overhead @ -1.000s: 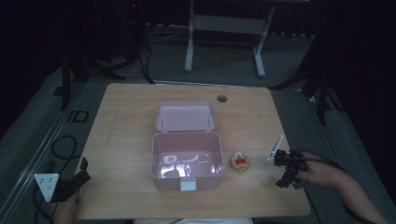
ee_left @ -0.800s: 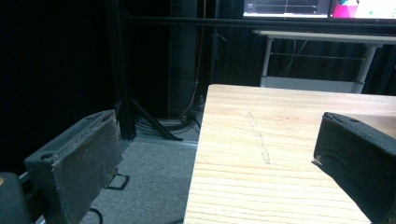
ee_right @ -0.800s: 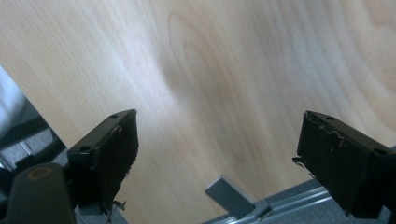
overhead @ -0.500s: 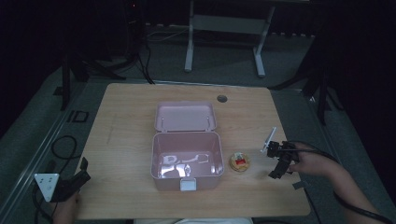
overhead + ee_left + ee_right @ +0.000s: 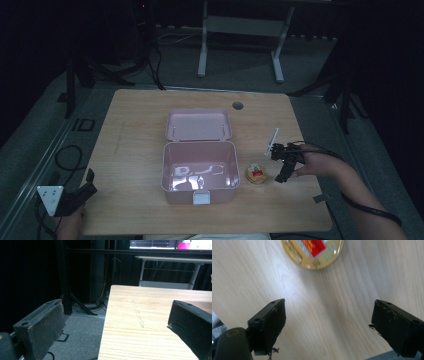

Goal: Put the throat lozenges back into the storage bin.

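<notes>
Sitting on the counter [image 5: 140,125] just right of the pink box [image 5: 200,172] is the small round tin [image 5: 256,173], yellow w/ a red label, near the box's front right corner but apart from it. In the right tool view the tin [image 5: 313,251] lies at the top edge, partly cut off, w/ bare wood between it and the jaws.

Right tool [image 5: 283,172] hovers just beside the tin on its right, tips angled down toward the wood, not touching the tin. Jaws spread wide, released, nothing between them; same in its own view [image 5: 328,327]. A hand [image 5: 315,165] grips it from the right, cable trailing over the forearm.

Box is open, lid [image 5: 198,125] flipped back flat behind it, inside glossy & looks empty, white latch at the front.

Left tool [image 5: 82,192] sits well apart at the counter's front left corner, grey plate on top, hand below it. In its own view [image 5: 115,325] jaws stand wide apart, holding nothing, looking along the counter's left edge w/ floor beside it.
</notes>
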A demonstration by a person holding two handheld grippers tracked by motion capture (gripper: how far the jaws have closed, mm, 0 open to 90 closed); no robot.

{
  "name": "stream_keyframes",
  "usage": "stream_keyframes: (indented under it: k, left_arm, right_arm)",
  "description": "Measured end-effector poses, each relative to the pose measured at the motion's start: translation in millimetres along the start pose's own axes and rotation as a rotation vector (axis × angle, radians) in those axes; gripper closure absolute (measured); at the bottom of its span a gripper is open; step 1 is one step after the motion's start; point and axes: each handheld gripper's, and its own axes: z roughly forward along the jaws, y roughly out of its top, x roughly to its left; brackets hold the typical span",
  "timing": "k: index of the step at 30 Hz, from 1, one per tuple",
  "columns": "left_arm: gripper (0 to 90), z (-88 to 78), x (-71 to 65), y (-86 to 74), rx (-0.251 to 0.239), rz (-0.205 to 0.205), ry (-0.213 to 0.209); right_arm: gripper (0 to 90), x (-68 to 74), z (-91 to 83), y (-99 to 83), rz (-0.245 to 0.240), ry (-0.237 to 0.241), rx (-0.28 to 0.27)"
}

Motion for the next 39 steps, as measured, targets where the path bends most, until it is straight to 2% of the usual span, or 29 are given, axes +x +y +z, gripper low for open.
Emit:
stream_keyframes:
  k: [5,8,17,23,31,34,39]
  left_arm:
    - [1.1,0.0,0.1,0.0,0.000,0.000,-0.001]
    - [1.1,0.0,0.1,0.0,0.000,0.000,-0.003]
    - [1.1,0.0,0.2,0.0,0.000,-0.001,-0.006]
    - [1.0,0.0,0.2,0.0,0.000,0.000,-0.007]
    - [1.1,0.0,0.2,0.0,0.000,0.001,-0.009]
    - [1.0,0.1,0.2,0.0,0.000,0.001,-0.009]
    - [1.0,0.1,0.2,0.0,0.000,0.001,-0.009]
  right_arm:
    - [11.8,-0.9,-2.1,13.4,-0.011,0.003,-0.002]
    - [11.8,0.2,-3.7,26.5,-0.031,0.004,-0.010]
    - [11.8,3.9,-7.7,49.5,-0.076,0.000,-0.009]
    - [12.2,8.8,-13.7,60.1,-0.107,0.025,-0.035]
    - [12.8,9.4,10.1,63.4,-0.116,0.043,-0.009]
    - [12.8,9.0,26.0,63.9,-0.115,0.064,0.003]
    - [12.8,7.4,38.1,65.2,-0.110,0.077,0.006]
